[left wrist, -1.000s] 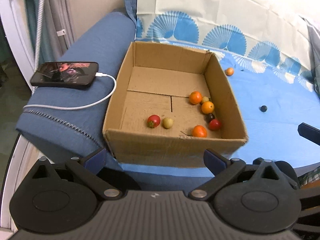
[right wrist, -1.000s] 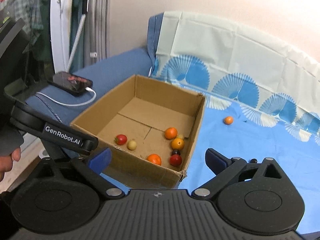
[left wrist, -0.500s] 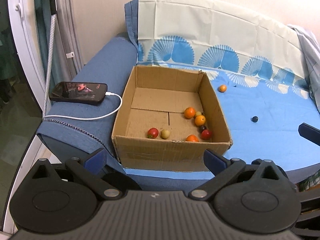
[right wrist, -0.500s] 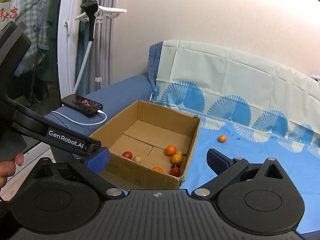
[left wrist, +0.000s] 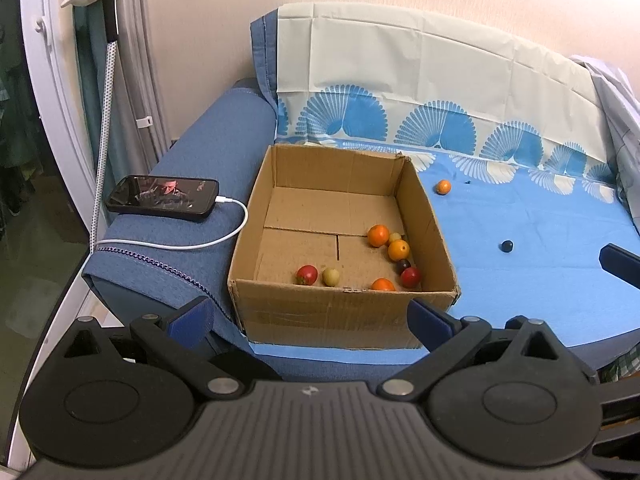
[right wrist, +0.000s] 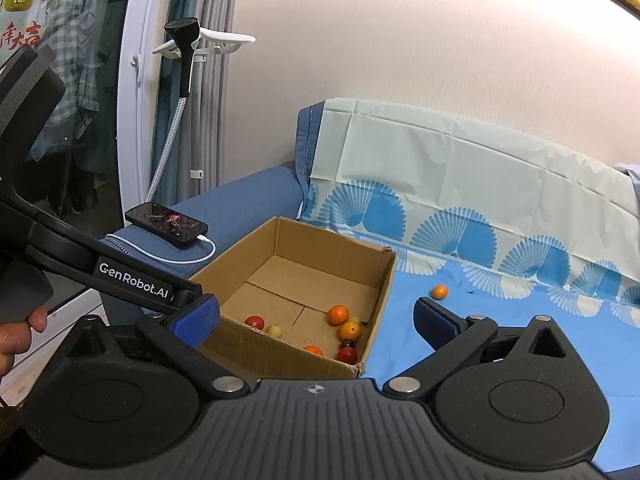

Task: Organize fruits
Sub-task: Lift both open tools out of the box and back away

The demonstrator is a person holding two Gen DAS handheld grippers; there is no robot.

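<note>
An open cardboard box (left wrist: pixel 256 224) (right wrist: pixel 384 280) stands on a blue cloth on the sofa. Inside lie several small fruits: orange ones (left wrist: pixel 378 235) (right wrist: pixel 338 314), red ones (left wrist: pixel 307 275) (right wrist: pixel 255 322), a pale green one (left wrist: pixel 331 276) and a dark one (left wrist: pixel 403 265). A small orange fruit (left wrist: pixel 443 187) (right wrist: pixel 440 291) and a dark berry (left wrist: pixel 507 245) lie loose on the cloth right of the box. My left gripper (left wrist: pixel 310 318) is open and empty, in front of the box. My right gripper (right wrist: pixel 316 318) is open and empty, back from the box.
A phone (left wrist: pixel 163 198) (right wrist: pixel 166 225) on a white cable (left wrist: pixel 208 243) lies on the blue sofa arm left of the box. A garment steamer on a stand (right wrist: pixel 182 60) is by the window. The patterned cloth (left wrist: pixel 540 272) covers the seat and backrest.
Both grippers have drawn back and up from the box, so it looks smaller and farther. The fruits have not moved. Both grippers stay open.
</note>
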